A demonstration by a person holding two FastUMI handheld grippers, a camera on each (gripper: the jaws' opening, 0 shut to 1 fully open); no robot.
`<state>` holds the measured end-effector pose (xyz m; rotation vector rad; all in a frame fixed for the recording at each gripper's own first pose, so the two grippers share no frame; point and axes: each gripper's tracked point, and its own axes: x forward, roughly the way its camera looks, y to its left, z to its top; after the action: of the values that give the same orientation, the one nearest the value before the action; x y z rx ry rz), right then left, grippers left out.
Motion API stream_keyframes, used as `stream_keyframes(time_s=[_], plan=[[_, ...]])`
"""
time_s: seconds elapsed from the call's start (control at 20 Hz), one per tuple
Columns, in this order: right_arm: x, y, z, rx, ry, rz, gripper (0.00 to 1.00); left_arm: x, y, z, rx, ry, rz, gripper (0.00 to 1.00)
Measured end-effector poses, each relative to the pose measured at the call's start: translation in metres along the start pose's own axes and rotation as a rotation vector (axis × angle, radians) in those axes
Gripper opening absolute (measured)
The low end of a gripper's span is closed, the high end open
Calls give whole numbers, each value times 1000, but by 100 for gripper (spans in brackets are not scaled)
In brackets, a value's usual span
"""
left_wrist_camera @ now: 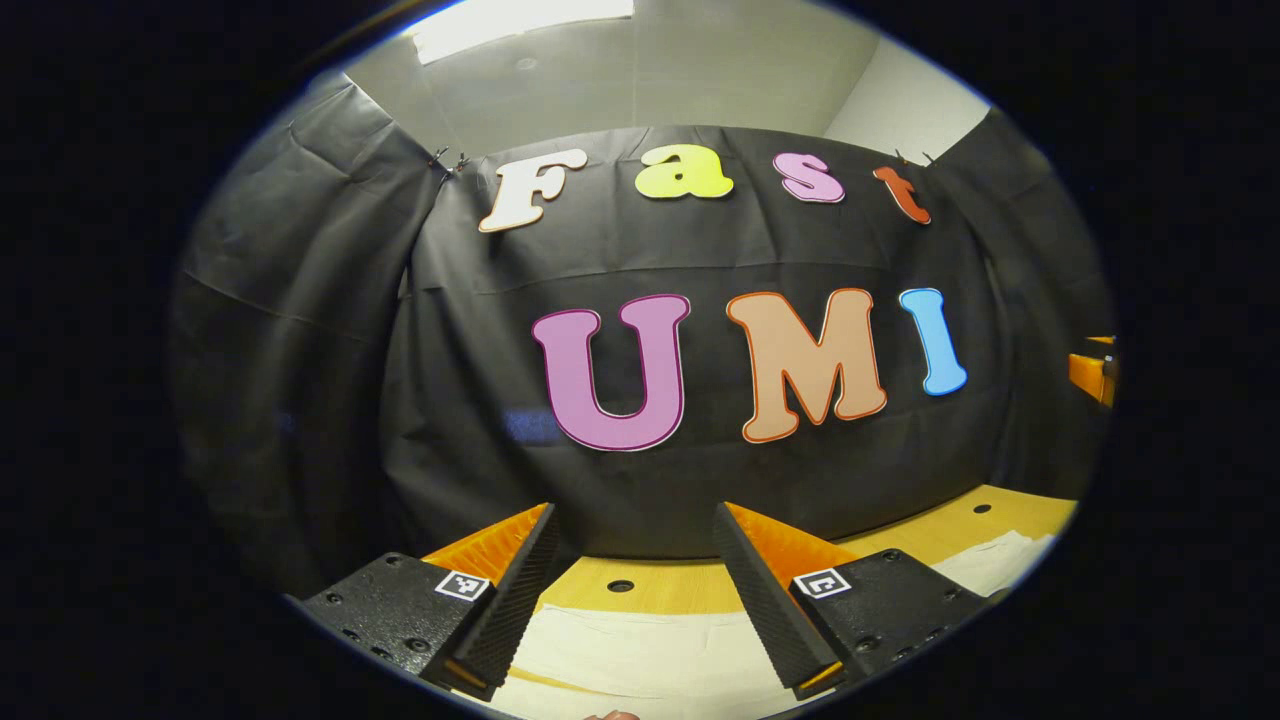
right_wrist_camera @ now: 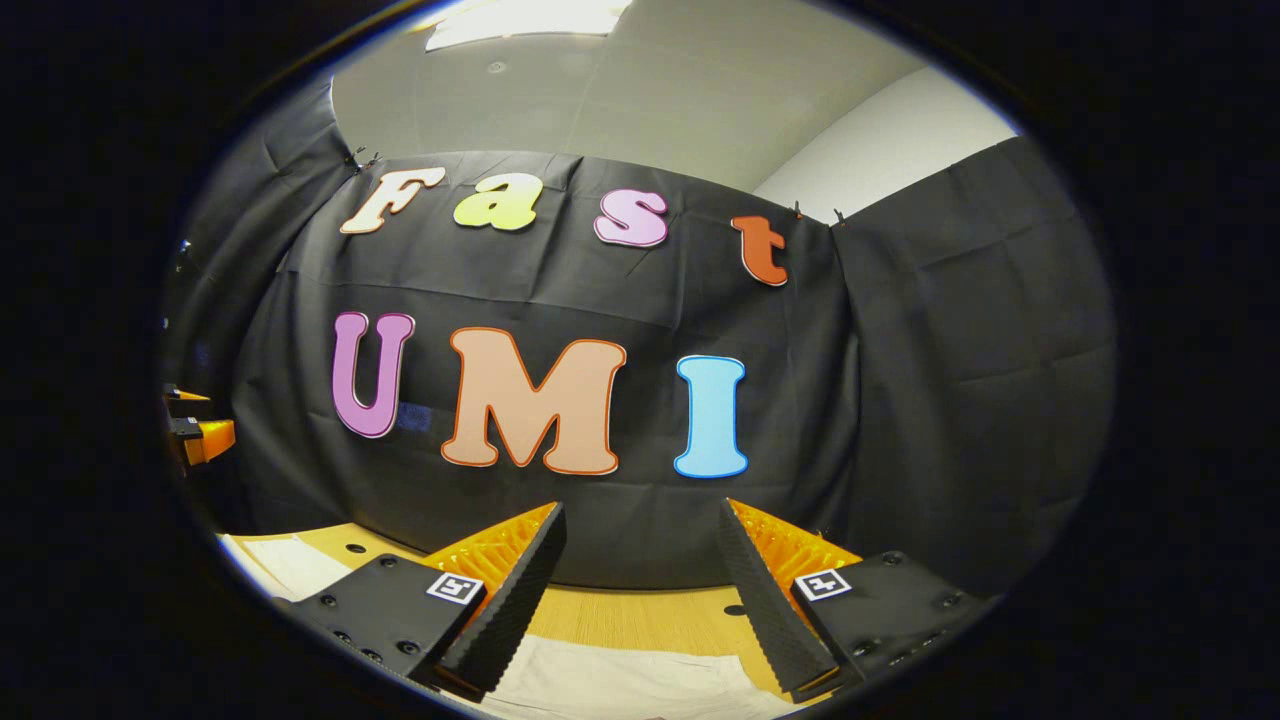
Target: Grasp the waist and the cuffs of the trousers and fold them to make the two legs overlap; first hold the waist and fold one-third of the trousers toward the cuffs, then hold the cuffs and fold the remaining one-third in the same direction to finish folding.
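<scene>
Left gripper (left_wrist_camera: 635, 560) and right gripper (right_wrist_camera: 640, 560) fingers spread wide, holding nothing. Pale trousers (left_wrist_camera: 640, 650) lie flat on the wooden tabletop (left_wrist_camera: 660, 585) below both. Black cloth wall (left_wrist_camera: 640, 470) close ahead.

I see the desk (left_wrist_camera: 690, 585) as smooth, pale wood with a matt finish and small round holes. The trousers (left_wrist_camera: 640, 650) on it look like soft, matt, cream cloth. My left gripper (left_wrist_camera: 632, 570) has ribbed inner faces on its jaws and matt plastic housings.
</scene>
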<state>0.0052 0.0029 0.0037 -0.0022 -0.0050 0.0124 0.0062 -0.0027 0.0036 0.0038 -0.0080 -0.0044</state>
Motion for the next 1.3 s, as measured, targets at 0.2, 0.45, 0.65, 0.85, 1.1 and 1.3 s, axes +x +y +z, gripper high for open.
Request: stream_keyframes(time_s=[0.2,0.45,0.65,0.85,1.1,1.3], plan=[[-1,3,-1,-8,1,8,97,0,2,-1,2,0,2,94],[0,6,-3,-1,7,13,97,0,2,0,3,-1,-1,94],[-1,8,-6,2,14,20,97,-5,-2,-6,16,6,-38,94],[0,13,-11,15,23,27,97,-9,16,-10,94,13,-32,94],[1,26,-19,15,39,56,97,-22,46,-28,240,52,-37,94],[1,32,-23,2,42,76,97,-42,64,-54,349,120,-76,96]])
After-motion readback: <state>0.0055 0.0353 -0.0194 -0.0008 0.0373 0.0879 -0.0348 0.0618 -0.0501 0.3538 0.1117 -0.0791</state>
